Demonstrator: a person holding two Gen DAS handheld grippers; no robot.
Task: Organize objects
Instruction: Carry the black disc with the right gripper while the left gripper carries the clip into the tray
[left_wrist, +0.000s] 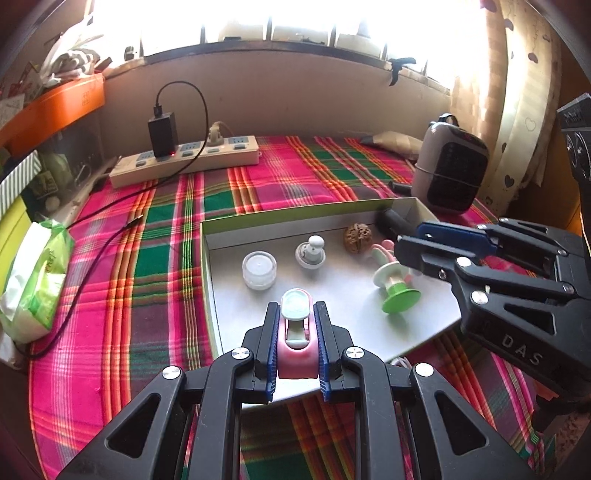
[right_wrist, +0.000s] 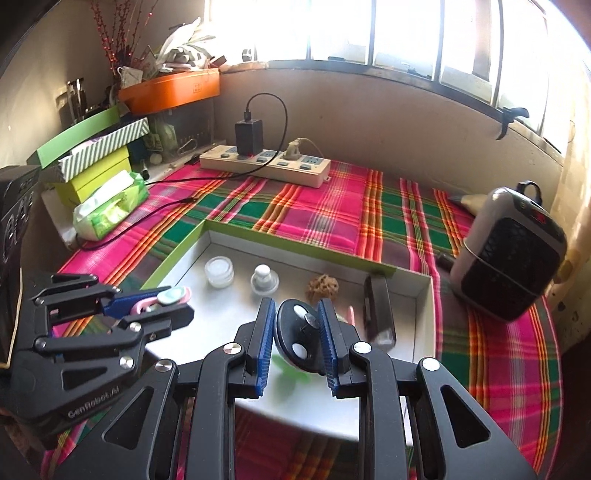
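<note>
Both grippers tilt steeply down over a shallow cardboard tray (left_wrist: 207, 258) with green outer walls and a pale grey floor, resting on a plaid cloth (left_wrist: 155, 258) of pink, green and orange. The left gripper (left_wrist: 295, 345) is clenched on a small pink clip-like gadget (left_wrist: 297, 354) with a pale mint, rounded top, held above the tray's near edge; in the right wrist view this gripper (right_wrist: 162, 308) enters from 9 o'clock. The right gripper (right_wrist: 297, 341) grasps a black, glossy, disc-shaped thing (right_wrist: 295, 332) with a metal stud and pale spots; what it is I cannot say for sure, as it is partly hidden by the blue ribbed pads (right_wrist: 266, 343). In the left wrist view the right gripper (left_wrist: 410, 247) reaches in from 3 o'clock. Inside the tray lie a clear round jar (left_wrist: 259, 269) with a white lid, a white knobbed stopper (left_wrist: 311, 253), a wrinkled brown walnut (left_wrist: 357, 238), a green-and-pink plastic toy (left_wrist: 395, 288) with a flared green base, and a dark oblong block (right_wrist: 376, 306) at the tray's 2 o'clock corner. Beyond the tray, at 12 o'clock, a cream power strip (left_wrist: 184, 158) carries a black charger (left_wrist: 162, 133); a grey heater (left_wrist: 448, 166) stands at 2 o'clock.
</note>
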